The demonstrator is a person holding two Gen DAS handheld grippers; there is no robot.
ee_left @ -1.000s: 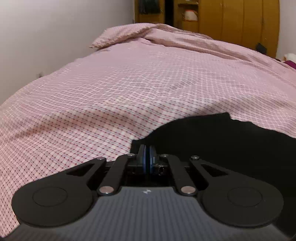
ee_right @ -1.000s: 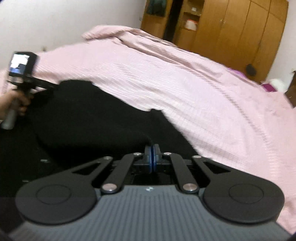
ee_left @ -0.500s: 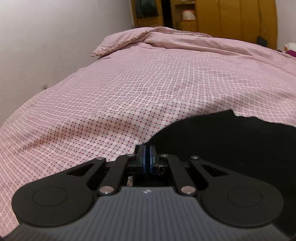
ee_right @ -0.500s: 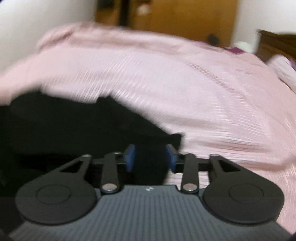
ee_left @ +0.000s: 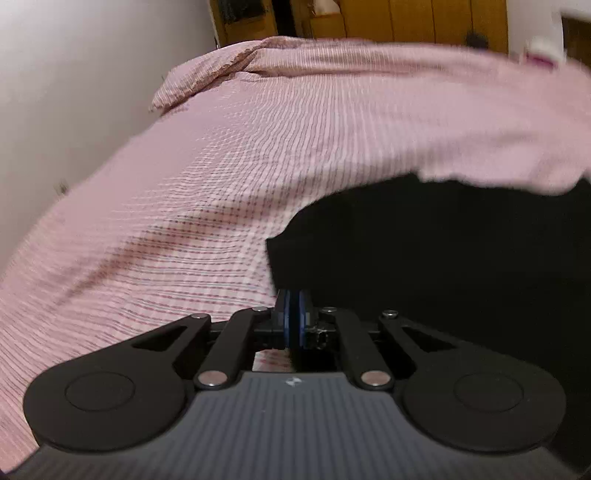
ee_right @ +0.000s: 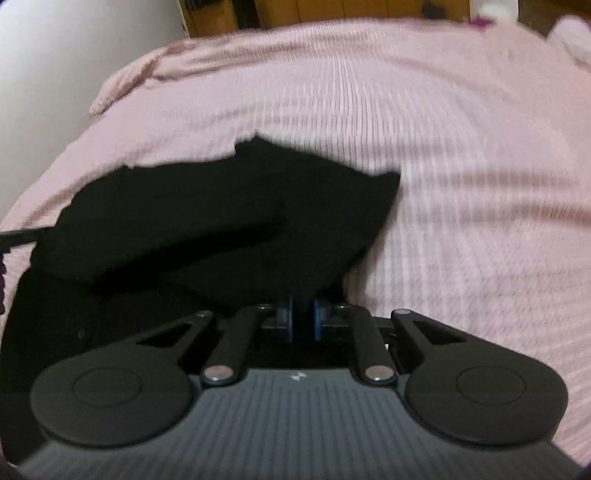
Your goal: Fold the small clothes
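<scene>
A black garment (ee_left: 443, 258) lies on the pink checked bedcover (ee_left: 258, 147). In the left wrist view my left gripper (ee_left: 294, 325) is shut, its blue pads pressed together on the garment's near left edge. In the right wrist view the garment (ee_right: 229, 214) lies partly folded, one layer lapped over another. My right gripper (ee_right: 301, 321) has its pads a small gap apart with dark cloth between them at the garment's near right part. Both views are blurred by motion.
A white wall (ee_left: 74, 92) runs along the bed's left side. Wooden wardrobes (ee_left: 406, 18) stand beyond the far end of the bed. A crumpled ridge of bedcover (ee_left: 221, 66) lies at the far left.
My right gripper opened, swung right and now stands over the garment's near right part with a narrower gap. My left gripper stayed shut on the cloth and shifted, the garment's edge moving with it.
</scene>
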